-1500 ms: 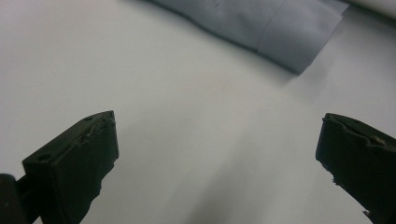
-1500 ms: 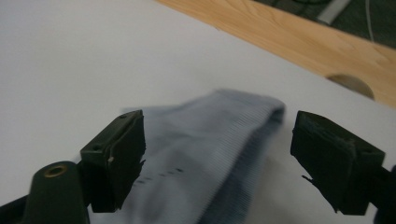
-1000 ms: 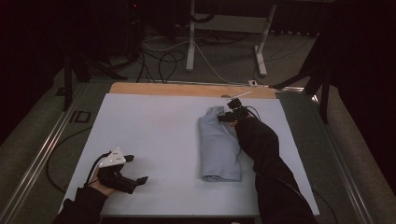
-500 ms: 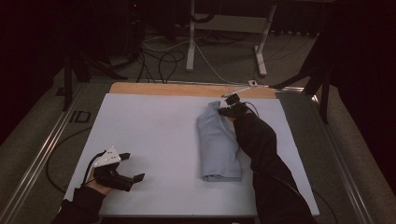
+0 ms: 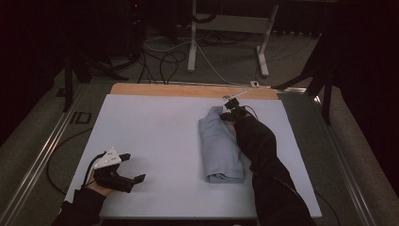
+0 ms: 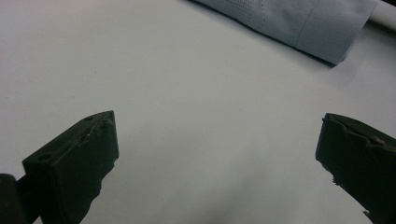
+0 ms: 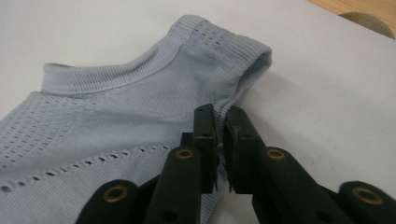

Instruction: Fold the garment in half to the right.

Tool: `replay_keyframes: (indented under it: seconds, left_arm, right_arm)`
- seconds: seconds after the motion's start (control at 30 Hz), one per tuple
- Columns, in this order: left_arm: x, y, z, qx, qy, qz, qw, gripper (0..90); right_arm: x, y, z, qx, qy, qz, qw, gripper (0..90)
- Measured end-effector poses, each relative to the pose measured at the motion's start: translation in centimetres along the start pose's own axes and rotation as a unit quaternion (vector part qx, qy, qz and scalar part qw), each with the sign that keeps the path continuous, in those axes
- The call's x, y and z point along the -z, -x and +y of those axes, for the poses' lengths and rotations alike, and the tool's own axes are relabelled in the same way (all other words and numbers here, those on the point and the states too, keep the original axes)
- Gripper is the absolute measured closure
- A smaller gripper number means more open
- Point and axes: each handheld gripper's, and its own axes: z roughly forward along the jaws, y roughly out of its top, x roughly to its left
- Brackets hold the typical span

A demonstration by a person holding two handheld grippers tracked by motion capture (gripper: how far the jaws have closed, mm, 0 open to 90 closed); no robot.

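Right claw: jaws all but shut, pinching a thin fold at the edge of the light-blue garment near its ribbed shoulder corner; cloth is visible between the pads. The jaws have just been closing, then eased open very slightly, with the fabric between them throughout. In the high view the same right claw sits at the far end of the garment, the dark sleeve running back along the garment's right side.

The garment lies folded into a long narrow strip right of centre on the table, its long axis running away from the person, its near end a rolled fold. Compared with a second ago, the claw has shifted a little along the far end, and the cloth there looks slightly more gathered; the rest of the strip is unchanged.

Left claw: parked on the near left part of the table, well apart from the garment. Its own view shows the jaws standing wide with nothing but bare table between them, and a corner of the garment farther off.

Reading: the grip on the far corner appears newly secured, so the next fold or lift of that end can probably begin; a pinch this thin could slip if pulled sharply.
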Motion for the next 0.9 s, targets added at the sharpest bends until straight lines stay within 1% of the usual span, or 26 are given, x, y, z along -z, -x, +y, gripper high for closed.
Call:
replay_keyframes:
  seconds: [0.13, 0.2, 0.27, 0.3, 0.4, 0.47, 0.5, 0.53, 0.57, 0.63, 0.67, 0.7, 0.77, 0.83, 0.87, 0.9]
  left_arm:
    - [0.0, 0.0, 0.0, 0.001, 0.0, 0.001, 1.0, 0.4]
    - [0.0, 0.0, 0.0, -0.001, 0.001, 0.001, 1.0, 0.4]
    - [0.1, 0.0, 0.0, 0.001, 0.003, 0.002, 1.0, 0.4]
    - [0.1, 0.0, 0.0, 0.0, 0.003, 0.001, 1.0, 0.4]
    - [0.1, 0.0, 0.0, -0.003, 0.002, 0.001, 1.0, 0.4]
    - [0.2, 0.0, 0.0, -0.002, 0.004, 0.003, 1.0, 0.4]
    - [0.2, 0.0, 0.0, -0.002, 0.004, 0.003, 1.0, 0.4]
    - [0.2, 0.0, 0.1, -0.004, 0.004, 0.003, 1.0, 0.4]
    - [0.3, 0.0, 0.1, -0.003, 0.005, 0.004, 1.0, 0.4]
    - [0.4, 0.0, 0.1, -0.003, 0.007, 0.005, 1.0, 0.4]
    - [0.4, 0.0, 0.1, -0.004, 0.007, 0.005, 1.0, 0.4]
    - [0.4, 0.0, 0.1, -0.006, 0.008, 0.005, 0.9999, 0.4]
    - [0.4, 0.0, 0.1, -0.006, 0.006, 0.006, 0.9999, 0.4]
    - [0.4, 0.0, 0.1, -0.005, 0.006, 0.006, 1.0, 0.4]
    - [0.4, 0.0, 0.1, -0.007, 0.006, 0.006, 0.9999, 0.4]
    - [0.4, 0.0, 0.1, -0.009, 0.005, 0.005, 0.9999, 0.4]
  right_arm:
    - [0.3, 0.1, 0.1, -0.004, 0.001, 0.0, 1.0, 68.4]
    - [0.7, 0.1, 0.2, 0.0, 0.0, -0.002, 1.0, 60.8]
    - [1.3, 0.1, 0.4, 0.0, 0.002, 0.002, 1.0, 54.1]
    - [1.8, 0.0, 0.5, 0.004, 0.006, 0.006, 1.0, 50.2]
    - [2.7, -0.4, 0.7, 0.01, 0.007, 0.01, 0.9999, 43.5]
    - [3.4, -1.0, 0.7, 0.021, 0.008, 0.009, 0.9997, 42.0]
    - [3.4, -1.0, 0.7, 0.021, 0.008, 0.009, 0.9997, 42.0]
    - [3.7, -1.3, 0.7, 0.026, 0.01, 0.01, 0.9996, 41.0]
    - [4.5, -1.8, 0.7, 0.035, 0.017, 0.013, 0.9992, 40.6]
    - [5.2, -2.2, 0.5, 0.034, 0.021, 0.017, 0.999, 39.9]
    - [5.5, -2.4, 0.4, 0.033, 0.028, 0.024, 0.9988, 40.0]
    - [5.8, -2.7, 0.2, 0.034, 0.028, 0.029, 0.9986, 40.0]
    - [6.4, -3.7, -0.3, 0.048, 0.031, 0.029, 0.9979, 42.6]
    - [7.1, -4.6, -0.9, 0.055, 0.041, 0.038, 0.9969, 44.9]
    - [7.5, -5.1, -1.2, 0.059, 0.046, 0.042, 0.9963, 48.1]
    - [7.8, -5.5, -1.5, 0.061, 0.051, 0.048, 0.9957, 48.6]
